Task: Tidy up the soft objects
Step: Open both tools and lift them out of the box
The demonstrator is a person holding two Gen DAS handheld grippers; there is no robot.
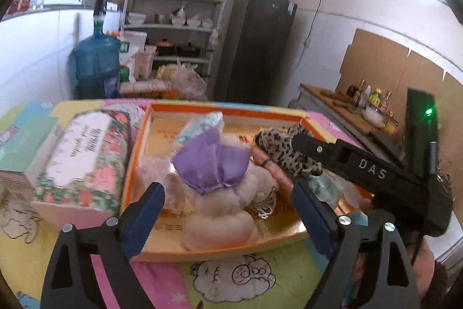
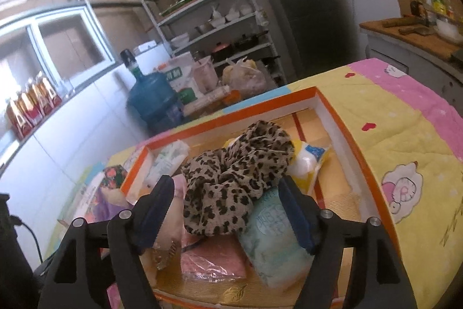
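Ahead of both tools, the orange-rimmed tray (image 1: 220, 109) lies on a cartoon-print quilt (image 2: 399, 135) and holds the soft things, with a floral box (image 1: 78, 164) just outside its rim, off the left gripper's (image 1: 228, 210) left finger. That gripper stands spread and empty, its blue pads either side of a cream plush toy (image 1: 220, 225) with a purple bow (image 1: 212, 164). The right gripper (image 2: 227, 204) is also spread, gripping nothing, with the leopard-print scrunchie (image 2: 237, 173) lying between its fingertips atop a pale green packet (image 2: 272, 239) and a pink packet (image 2: 211, 259).
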